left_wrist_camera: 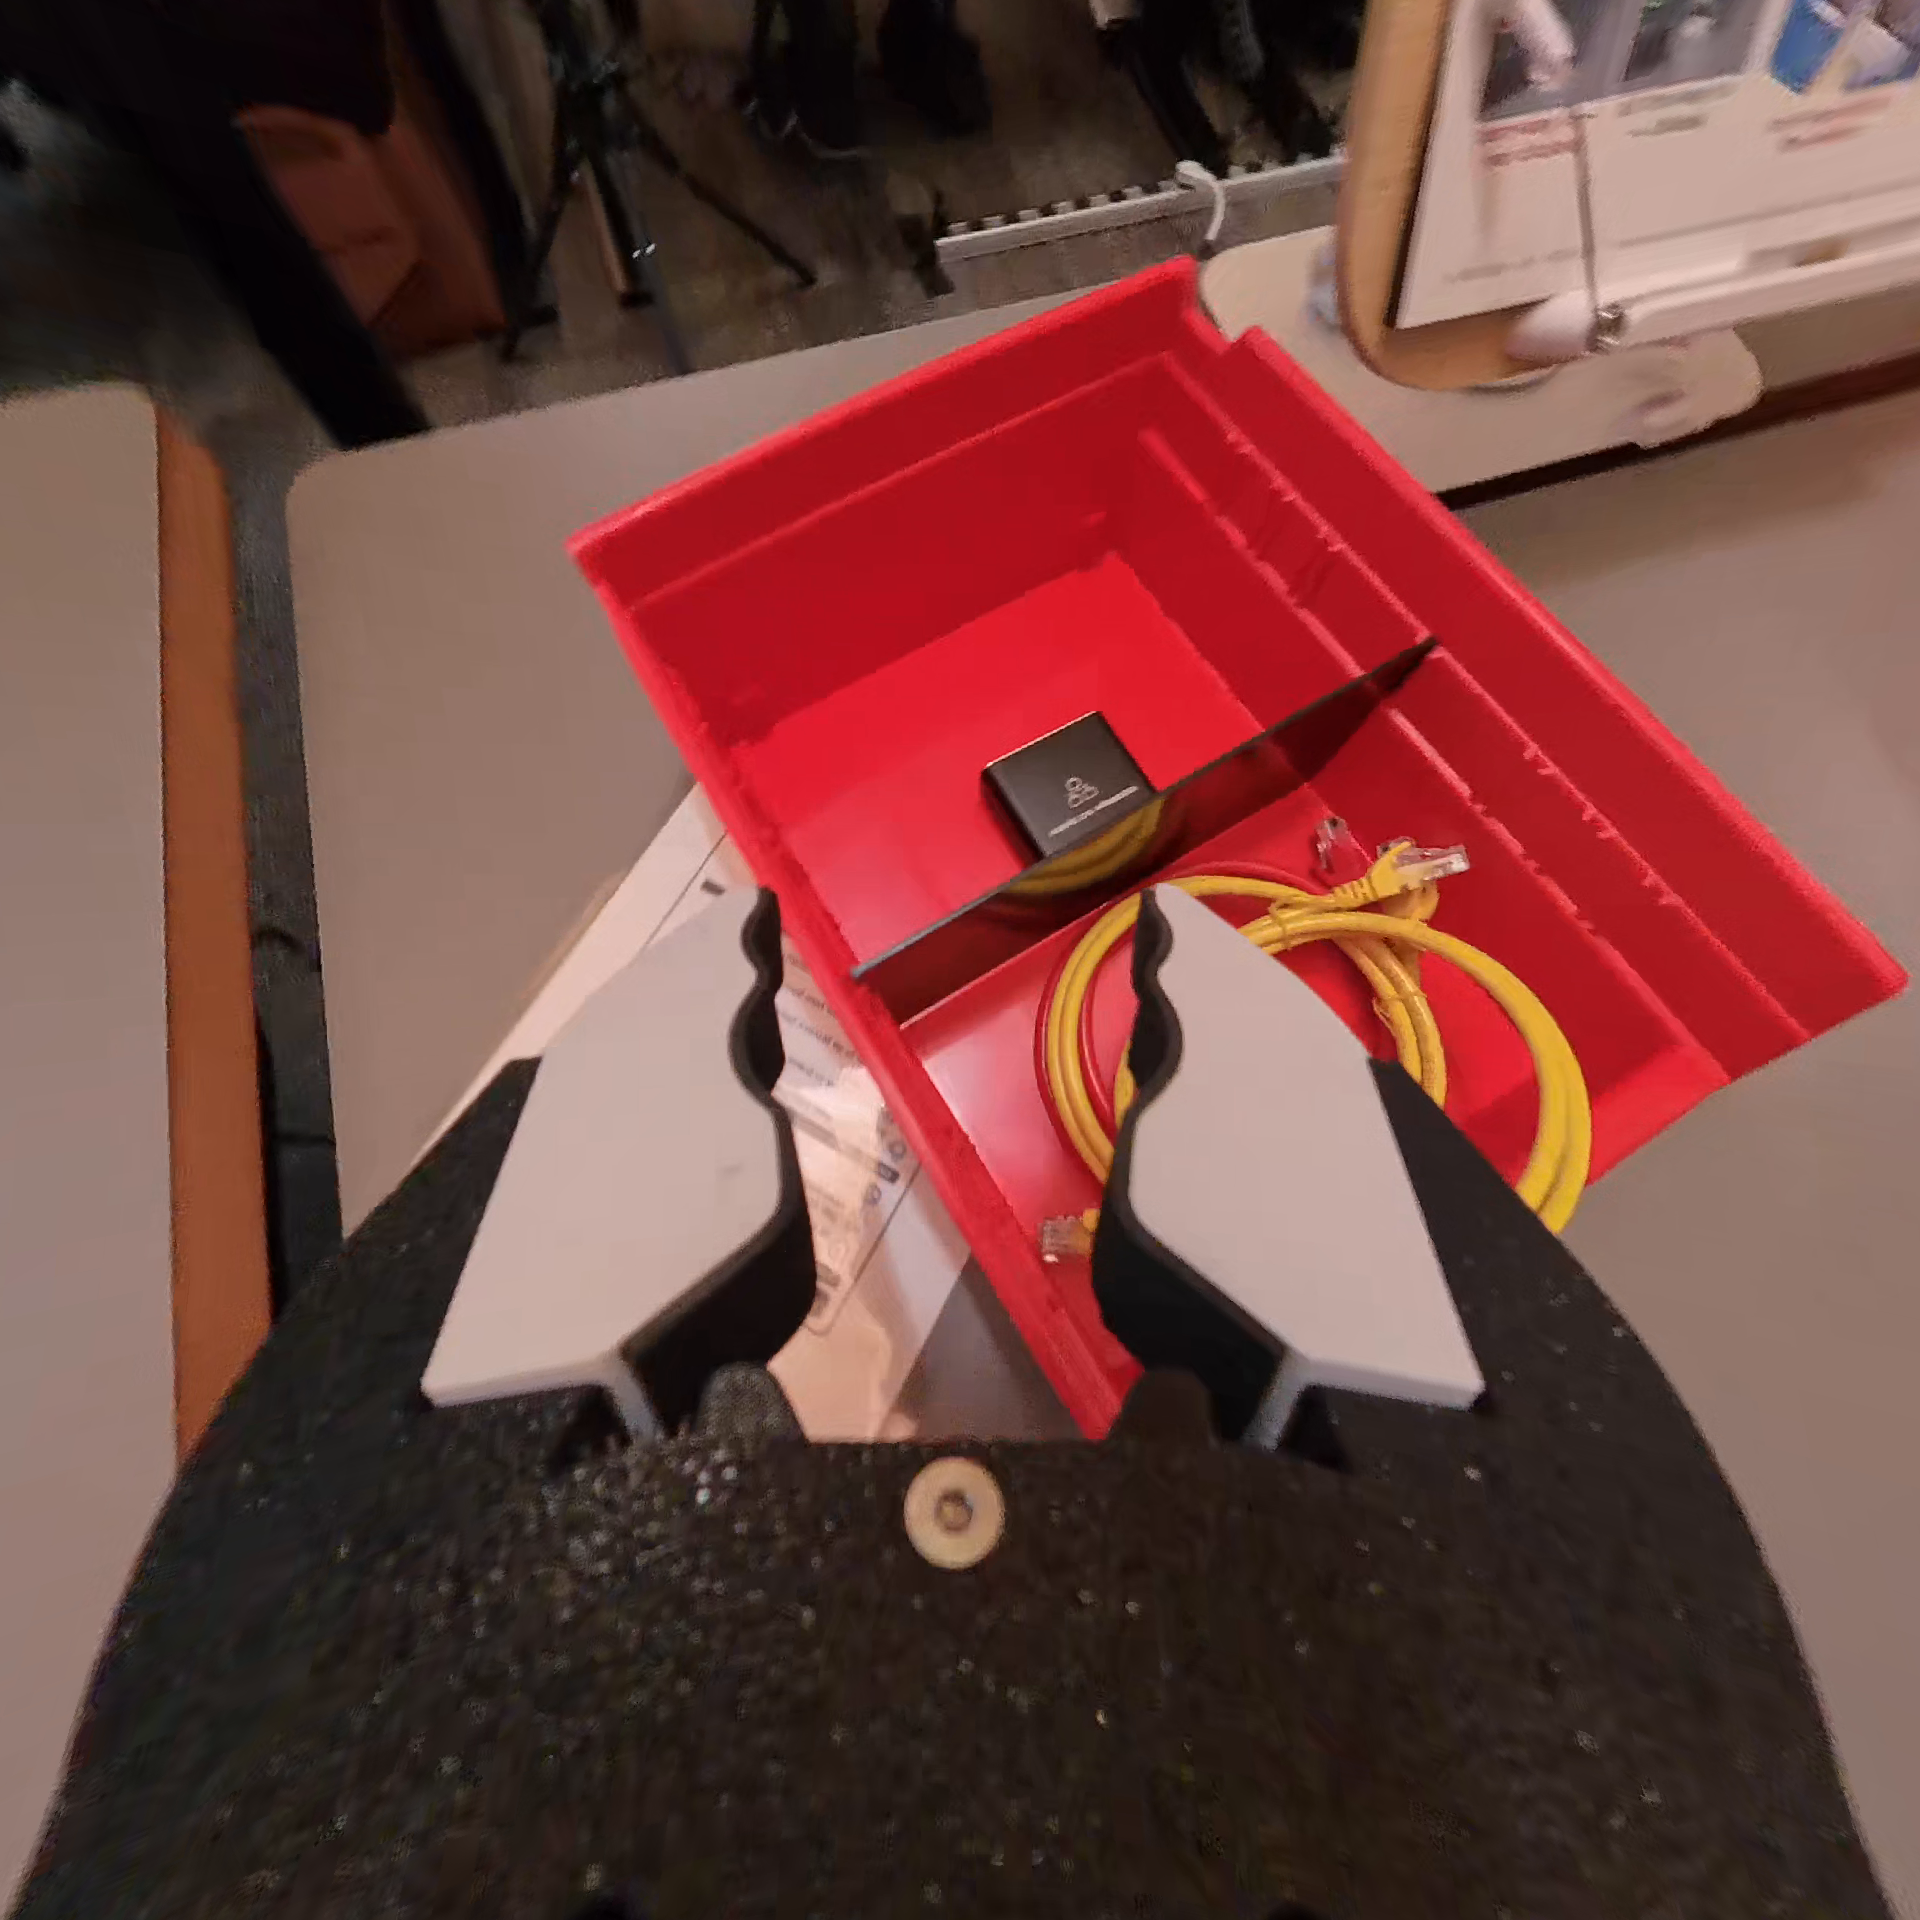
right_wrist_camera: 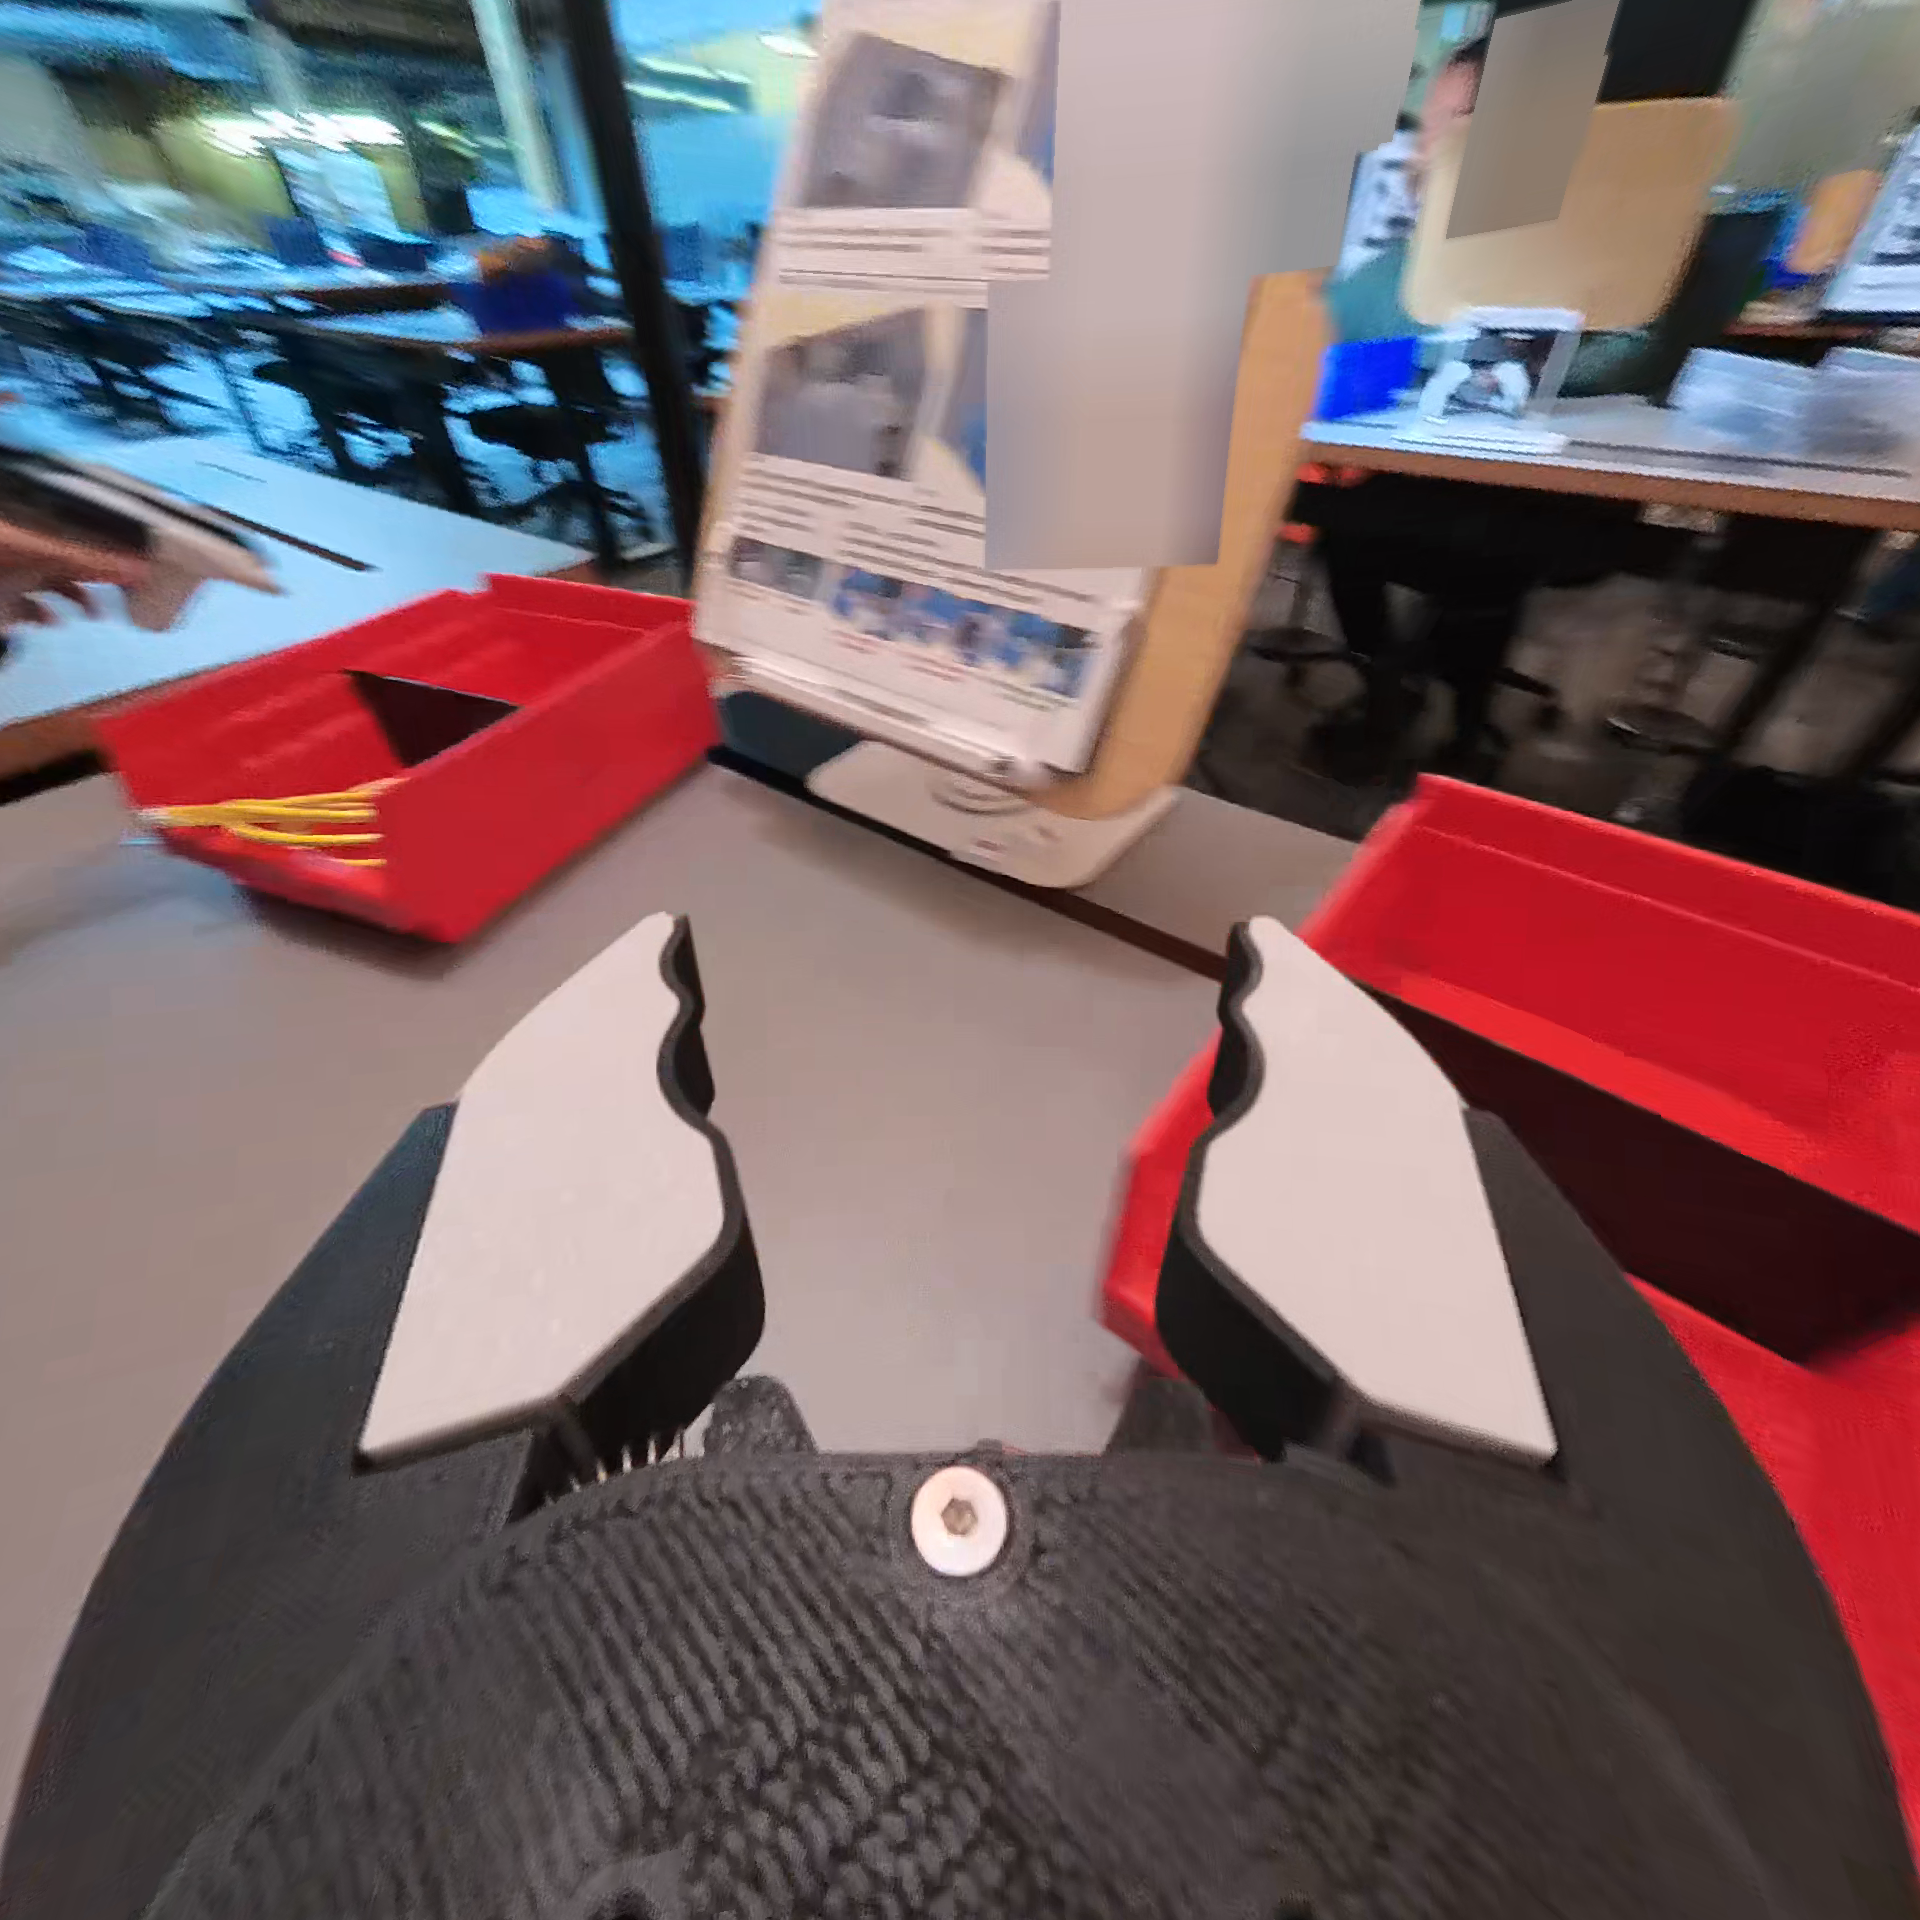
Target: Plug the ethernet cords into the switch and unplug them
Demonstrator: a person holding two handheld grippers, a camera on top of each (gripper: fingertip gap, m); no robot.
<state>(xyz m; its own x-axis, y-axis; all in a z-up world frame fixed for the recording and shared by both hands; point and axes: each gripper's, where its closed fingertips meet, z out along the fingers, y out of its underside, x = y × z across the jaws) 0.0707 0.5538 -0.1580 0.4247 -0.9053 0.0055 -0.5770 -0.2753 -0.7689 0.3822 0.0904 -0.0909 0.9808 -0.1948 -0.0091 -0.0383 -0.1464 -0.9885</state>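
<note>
black switch (left_wrist_camera: 1070, 781) flat in the far compartment of a red bin (left_wrist_camera: 935, 499), behind a black divider (left_wrist_camera: 1143, 821). coiled yellow ethernet cords (left_wrist_camera: 1475, 997) in the near compartment, two plugs by the right wall (one more at the near left corner). left hand-held gripper (left_wrist_camera: 961, 914) poised over the bin's near edge, jaws apart, empty. right hand-held gripper (right_wrist_camera: 956, 940) spread wide above the grey counter (right_wrist_camera: 883, 1143), holding nothing, beside a second red bin (right_wrist_camera: 1662, 987).
</note>
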